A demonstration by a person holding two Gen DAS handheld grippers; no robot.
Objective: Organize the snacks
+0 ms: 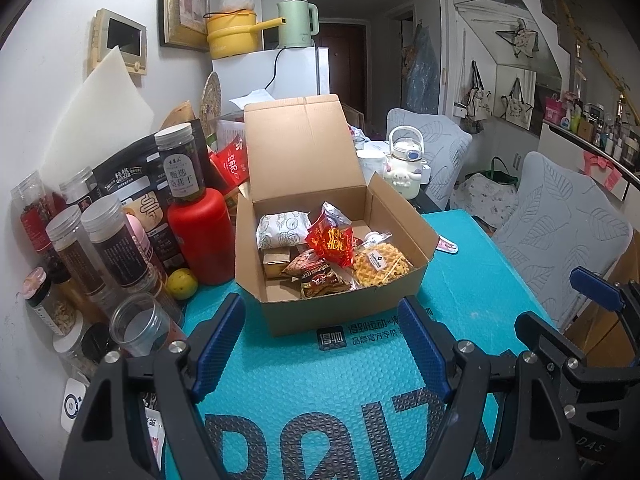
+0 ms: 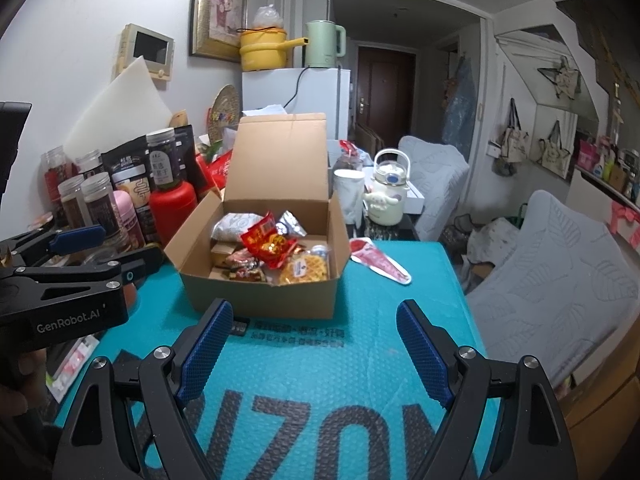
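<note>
Box (image 1: 344,304): open on the teal mat, mid desk, lid up at the far side; snacks piled inside.
Left gripper (image 1: 322,336): spread apart, nothing held, near side of box.
Right gripper (image 2: 314,336): spread apart, nothing held.
Stray packet (image 2: 380,262): on the mat, right of box, likely not yet packed.
Risk: jars (image 1: 104,248) crowded left of box; could be toppled by a left swing.
Risk: red pack (image 1: 332,240) sits high; lid may be blocked.

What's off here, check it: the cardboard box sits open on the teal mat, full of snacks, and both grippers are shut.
One thing is wrong: both grippers are open, empty. The left gripper and right gripper show it in their own wrist views. The cardboard box does sit open on the teal mat, holding snacks.
</note>
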